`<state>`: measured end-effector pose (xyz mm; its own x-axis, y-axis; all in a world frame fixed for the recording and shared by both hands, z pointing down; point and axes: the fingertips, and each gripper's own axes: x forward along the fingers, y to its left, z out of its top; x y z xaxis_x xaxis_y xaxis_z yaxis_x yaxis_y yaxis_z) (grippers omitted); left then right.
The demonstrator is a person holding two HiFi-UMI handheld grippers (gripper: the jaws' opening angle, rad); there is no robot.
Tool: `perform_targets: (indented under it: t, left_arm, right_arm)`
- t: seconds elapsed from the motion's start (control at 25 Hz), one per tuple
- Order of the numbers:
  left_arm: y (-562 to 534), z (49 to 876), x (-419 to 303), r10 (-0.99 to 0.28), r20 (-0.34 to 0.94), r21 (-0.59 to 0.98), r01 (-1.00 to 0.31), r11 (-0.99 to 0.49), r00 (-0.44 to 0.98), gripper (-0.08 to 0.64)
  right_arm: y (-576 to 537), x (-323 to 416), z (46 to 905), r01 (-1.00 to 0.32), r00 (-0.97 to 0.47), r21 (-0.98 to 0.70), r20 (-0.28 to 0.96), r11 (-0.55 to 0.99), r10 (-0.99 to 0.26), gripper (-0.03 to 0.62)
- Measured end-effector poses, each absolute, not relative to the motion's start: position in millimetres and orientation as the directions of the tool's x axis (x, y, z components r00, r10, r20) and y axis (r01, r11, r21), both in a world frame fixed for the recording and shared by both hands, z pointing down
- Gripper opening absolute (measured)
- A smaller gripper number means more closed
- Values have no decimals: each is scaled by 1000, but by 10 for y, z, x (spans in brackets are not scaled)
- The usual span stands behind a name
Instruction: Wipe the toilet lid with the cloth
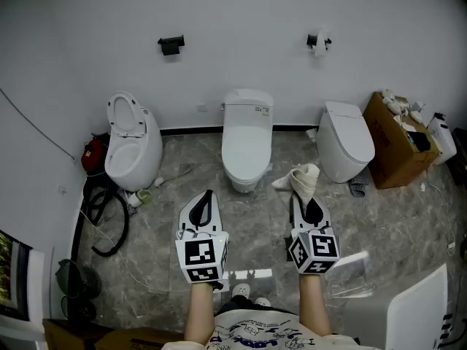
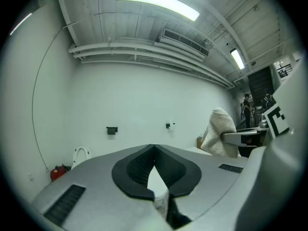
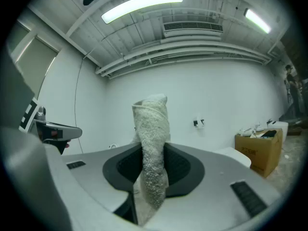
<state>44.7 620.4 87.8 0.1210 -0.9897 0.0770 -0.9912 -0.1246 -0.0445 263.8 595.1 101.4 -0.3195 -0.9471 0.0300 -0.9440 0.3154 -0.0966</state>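
Three white toilets stand along the far wall. The middle toilet point(image 1: 247, 137) has its lid down, and so does the right toilet point(image 1: 346, 139). The left toilet point(image 1: 132, 143) has its lid raised. My right gripper point(image 1: 300, 197) is shut on a cream terry cloth point(image 1: 302, 178), which sticks up past the jaws in front of the middle toilet. In the right gripper view the cloth point(image 3: 153, 148) stands upright between the jaws of the right gripper point(image 3: 154, 150). My left gripper point(image 1: 209, 195) is held beside it over the floor, shut and empty point(image 2: 154, 149).
An open cardboard box point(image 1: 396, 143) of supplies sits at the far right. A black hose point(image 1: 109, 224) and a red item point(image 1: 93, 156) lie left of the left toilet. A grey rag point(image 1: 357, 188) lies by the right toilet. A white panel point(image 1: 416, 313) is near right.
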Motion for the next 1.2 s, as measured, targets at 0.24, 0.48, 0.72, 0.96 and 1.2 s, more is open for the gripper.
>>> perform_targets:
  t: [0.24,0.48,0.72,0.96,1.2]
  left_arm:
    - [6213,893,510,-988,94,-49,-991,-126,121,3]
    - [6145,925,483,-989,100,-42,-993,-114,109,3]
    - [6014,955,408,-990,98,-38,-993,-109,105,3]
    - [5865,936,214,-989,108,-39,-994,-102,97,3]
    - [5761,1029,9,-988,102,-44,-992,-120,115,3]
  right_arm:
    - [5952,2701,1015,-944,-318,-99,31,314,-948,100]
    - [5877,2699,1045,-943,-321,-104,36,316,-946,100]
    - [5743,2660,1046,-944,-314,-117,25,309,-949,101]
    - [5596,2504,1095,-946,-311,-108,37,306,-950,101]
    - [5518,2351,1170,-953,-291,-110,55,284,-955,101]
